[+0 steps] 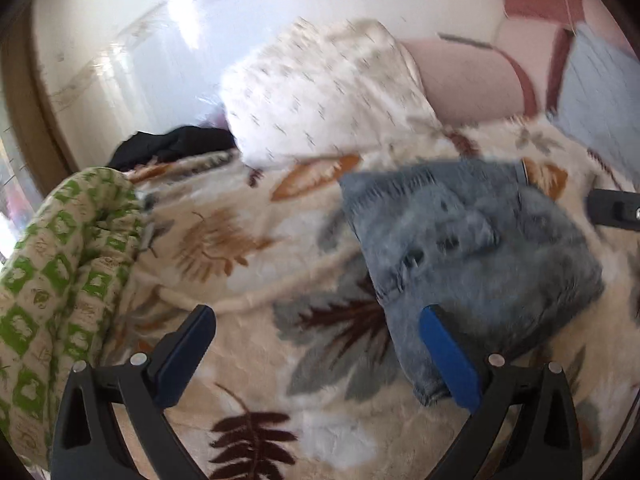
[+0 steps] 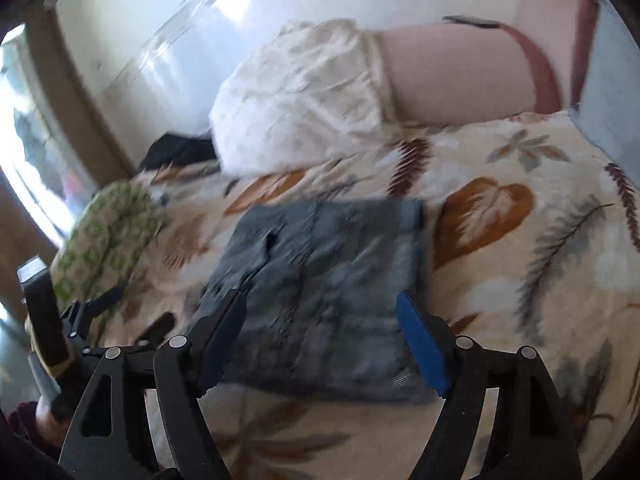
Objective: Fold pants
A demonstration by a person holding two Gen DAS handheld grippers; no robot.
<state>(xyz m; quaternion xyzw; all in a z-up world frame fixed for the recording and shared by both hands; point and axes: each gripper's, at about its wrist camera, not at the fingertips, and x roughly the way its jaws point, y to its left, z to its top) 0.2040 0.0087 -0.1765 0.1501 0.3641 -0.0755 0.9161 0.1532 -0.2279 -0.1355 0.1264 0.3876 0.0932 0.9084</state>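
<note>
A: Where are your pants [image 2: 320,304] now?

B: Folded into a grey-blue square on the leaf-print blanket [image 2: 520,208] of the bed; near the white pillow [image 2: 296,104].

A: And your jaws?

B: Left gripper [image 1: 316,356] wide, empty; right gripper [image 2: 320,340] wide too, above the pants, pressing nothing.

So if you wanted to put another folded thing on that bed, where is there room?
Bare leaf-print blanket lies right of the folded jeans, running toward the blue cushion. Another free patch sits between the jeans and the green patterned bundle. It is crowded at the head: the white pillow, the pink cushion and dark clothing.
</note>
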